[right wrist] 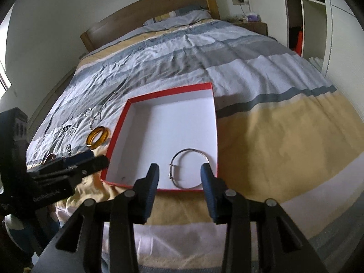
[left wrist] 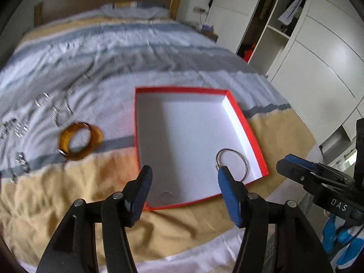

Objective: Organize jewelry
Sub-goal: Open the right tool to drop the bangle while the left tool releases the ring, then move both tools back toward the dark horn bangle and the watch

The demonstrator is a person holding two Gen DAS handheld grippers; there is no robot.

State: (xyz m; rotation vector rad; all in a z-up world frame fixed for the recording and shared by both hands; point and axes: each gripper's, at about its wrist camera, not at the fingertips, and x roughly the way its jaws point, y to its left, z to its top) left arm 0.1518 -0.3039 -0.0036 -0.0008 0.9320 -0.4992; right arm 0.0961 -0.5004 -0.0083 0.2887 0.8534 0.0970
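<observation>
Bed (right wrist: 273,125): both hand-held grippers, left (left wrist: 183,178) and right (right wrist: 179,175), spread wide, empty, over red box (right wrist: 118,125).

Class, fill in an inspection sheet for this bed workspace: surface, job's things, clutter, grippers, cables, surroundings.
Surface: striped bedspread, wrinkled.
Job's things: red box holds only a silver bangle; amber bangle and small silver pieces lie on the bedspread left of it.
Clutter: nothing seen.
Grippers: left gripper and right gripper both open, empty.
Cables: one at the wall socket.
Surroundings: headboard, open wardrobe.
</observation>
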